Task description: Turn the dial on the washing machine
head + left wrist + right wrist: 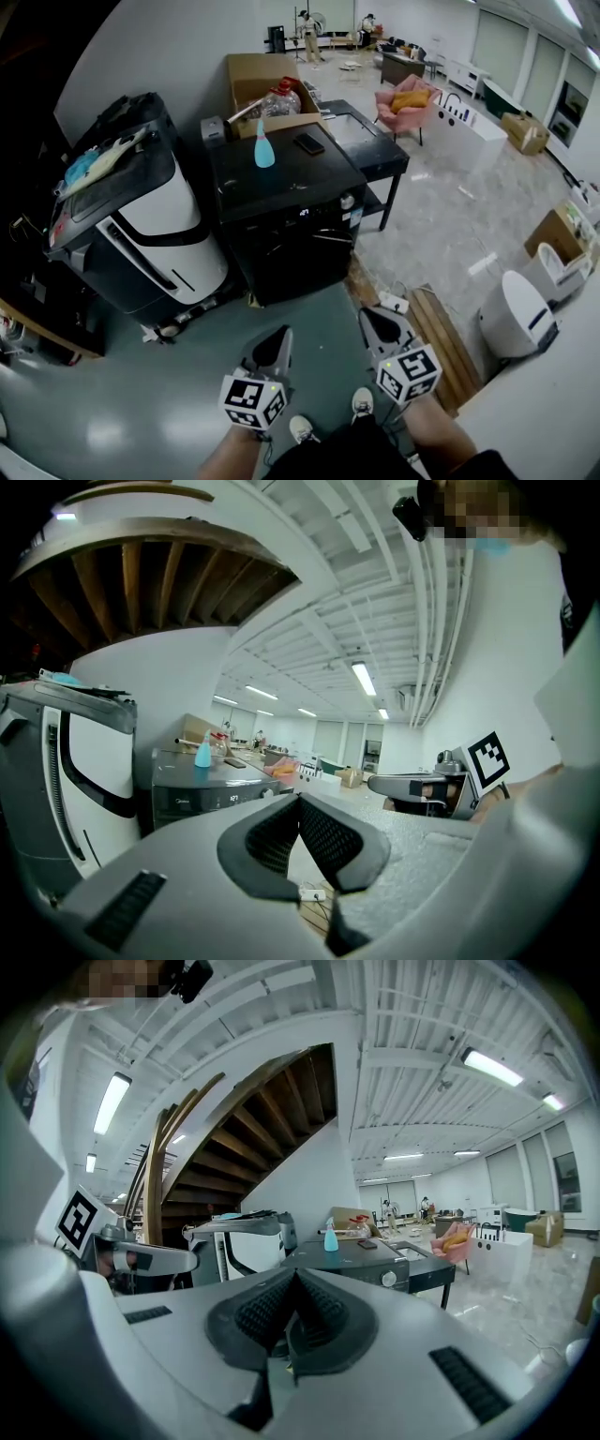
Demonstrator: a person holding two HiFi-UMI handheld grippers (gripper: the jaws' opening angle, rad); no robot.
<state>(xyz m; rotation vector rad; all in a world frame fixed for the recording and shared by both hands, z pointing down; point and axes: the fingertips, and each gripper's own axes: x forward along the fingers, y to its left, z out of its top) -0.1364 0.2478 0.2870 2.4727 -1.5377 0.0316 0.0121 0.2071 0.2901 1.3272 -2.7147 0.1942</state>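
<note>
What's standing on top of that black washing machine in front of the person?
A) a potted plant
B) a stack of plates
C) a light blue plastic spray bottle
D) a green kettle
C: a light blue plastic spray bottle stands upright on the flat top of the black washing machine, near a dark phone lying flat.

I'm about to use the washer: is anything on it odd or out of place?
A blue spray bottle and a dark phone-like slab sit loose on top of the washing machine; nothing looks spilled or damaged.
</note>
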